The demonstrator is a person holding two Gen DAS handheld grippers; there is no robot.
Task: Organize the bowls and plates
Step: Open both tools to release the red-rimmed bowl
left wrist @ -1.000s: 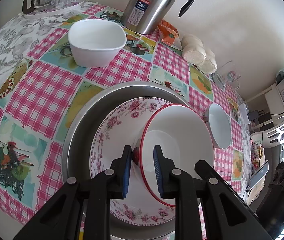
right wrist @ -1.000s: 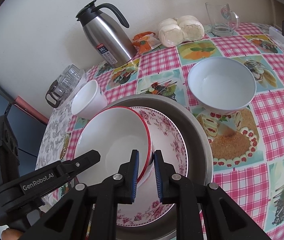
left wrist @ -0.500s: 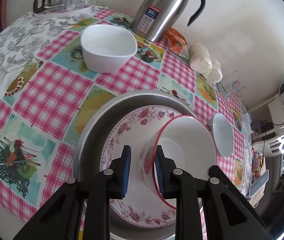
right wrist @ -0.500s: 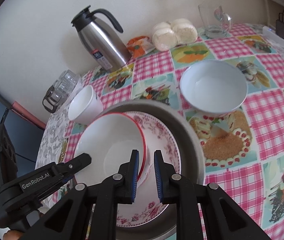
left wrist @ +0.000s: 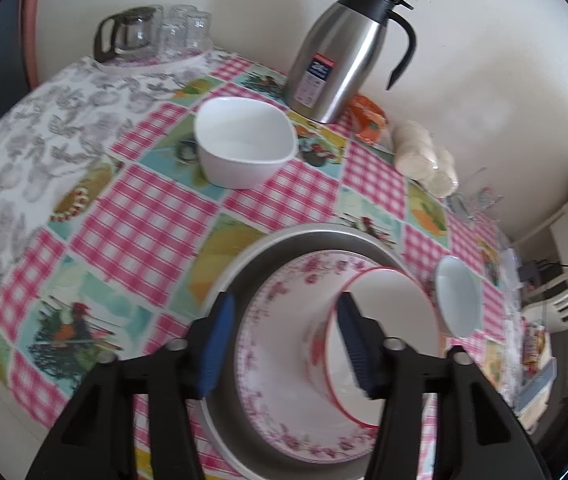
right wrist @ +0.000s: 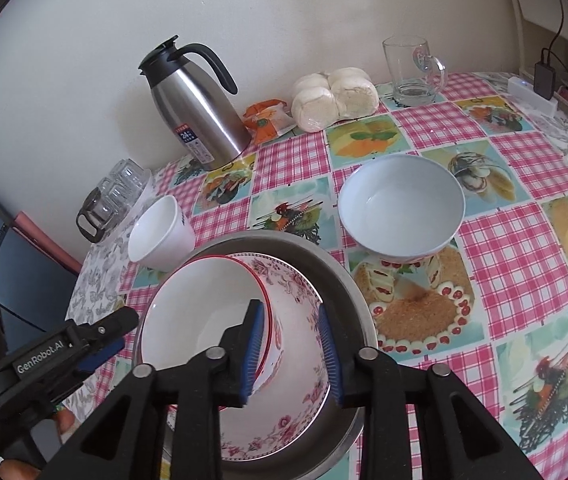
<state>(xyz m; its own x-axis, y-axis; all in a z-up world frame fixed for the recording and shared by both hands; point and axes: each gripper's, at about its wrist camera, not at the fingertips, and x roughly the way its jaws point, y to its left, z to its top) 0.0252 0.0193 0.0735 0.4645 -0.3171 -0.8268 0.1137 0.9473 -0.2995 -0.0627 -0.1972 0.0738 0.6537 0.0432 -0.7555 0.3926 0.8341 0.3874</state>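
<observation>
Left gripper [left wrist: 284, 340], seen from its wrist camera: the jaws have just been opening and stand apart, their ribbed blue pads [left wrist: 216, 344] clear of the crockery; the near rim of the red-rimmed bowl [left wrist: 379, 344] lies between them, unpressed. Right gripper [right wrist: 289, 352]: the jaws have just been opening too, less widely; the opposite rim of the same bowl passes between the pads, which do not appear to press on it.

The red-rimmed bowl sits on the floral plate [left wrist: 284, 392], which in turn lies in the steel basin [left wrist: 252, 264]. Both are glazed ceramic, smooth and glossy; the basin is brushed metal with a sloping wall.

Risk, as judged from this arrangement: the bowl appears tilted on the plate, so once free it may slide or rock on the slick glaze. A pad catching the thin rim during withdrawal could tip the bowl or chip it against the metal wall.

Outward on the checked, glossy tablecloth [left wrist: 148, 216] stand a rounded-square white bowl [left wrist: 244, 144] and a round pale bowl [right wrist: 401, 212], both apart from the basin and not yet stacked. Behind them stands a stainless carafe [right wrist: 200, 120] with a black handle. A careless sweep could knock any of these.
</observation>
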